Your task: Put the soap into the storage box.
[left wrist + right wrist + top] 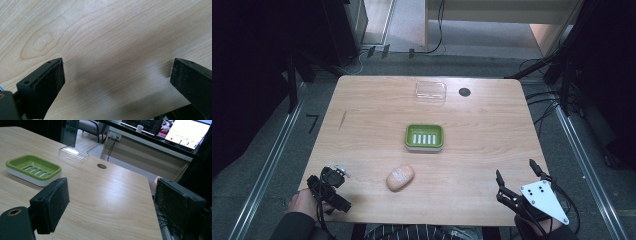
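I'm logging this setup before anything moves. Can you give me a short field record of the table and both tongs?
surface: light wooden table
centre: green slotted soap dish on a white base, empty
far edge: clear plastic lid, beside a dark round hole
near edge: peach oval soap bar, lying on the table
left tongs: open, over bare wood, holding nothing
right tongs: open, holding nothing, at the near right corner

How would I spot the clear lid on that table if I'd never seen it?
Start at the wooden table and look to its far edge. Past the green soap dish in the middle lies the lid, beside a small dark hole. It is the see-through thing; the dish is green and the soap is peach.
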Motion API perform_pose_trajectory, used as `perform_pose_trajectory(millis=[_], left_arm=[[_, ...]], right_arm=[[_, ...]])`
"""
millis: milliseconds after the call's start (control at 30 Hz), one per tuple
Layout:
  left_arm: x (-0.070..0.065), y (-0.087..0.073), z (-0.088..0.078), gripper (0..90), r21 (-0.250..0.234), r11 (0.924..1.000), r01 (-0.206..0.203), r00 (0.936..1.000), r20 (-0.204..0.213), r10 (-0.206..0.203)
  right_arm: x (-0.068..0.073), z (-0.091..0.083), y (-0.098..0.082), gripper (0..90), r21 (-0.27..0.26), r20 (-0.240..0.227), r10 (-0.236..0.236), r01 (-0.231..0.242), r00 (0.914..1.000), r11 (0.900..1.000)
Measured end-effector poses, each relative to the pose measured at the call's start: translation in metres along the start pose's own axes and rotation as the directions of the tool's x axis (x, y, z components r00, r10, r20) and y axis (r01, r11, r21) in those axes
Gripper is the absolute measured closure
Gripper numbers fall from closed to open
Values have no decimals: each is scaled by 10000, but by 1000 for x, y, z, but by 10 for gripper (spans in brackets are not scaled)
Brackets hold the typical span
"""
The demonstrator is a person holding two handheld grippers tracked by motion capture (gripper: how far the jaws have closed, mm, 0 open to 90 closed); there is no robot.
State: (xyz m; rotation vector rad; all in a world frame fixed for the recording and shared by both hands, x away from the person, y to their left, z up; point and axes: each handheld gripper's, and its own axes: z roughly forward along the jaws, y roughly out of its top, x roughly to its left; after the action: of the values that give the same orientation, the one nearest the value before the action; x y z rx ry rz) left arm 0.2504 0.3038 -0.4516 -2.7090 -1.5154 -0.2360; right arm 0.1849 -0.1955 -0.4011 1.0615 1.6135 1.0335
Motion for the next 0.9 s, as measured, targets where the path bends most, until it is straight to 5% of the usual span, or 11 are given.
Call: perform_pose_trajectory(millis=[900], left_arm=[[-15,19,-10,0,-724,9973,85,9984,558,-45]], right_arm=[[1,5,2,134,-42,-184,-43,42,9998,10000]])
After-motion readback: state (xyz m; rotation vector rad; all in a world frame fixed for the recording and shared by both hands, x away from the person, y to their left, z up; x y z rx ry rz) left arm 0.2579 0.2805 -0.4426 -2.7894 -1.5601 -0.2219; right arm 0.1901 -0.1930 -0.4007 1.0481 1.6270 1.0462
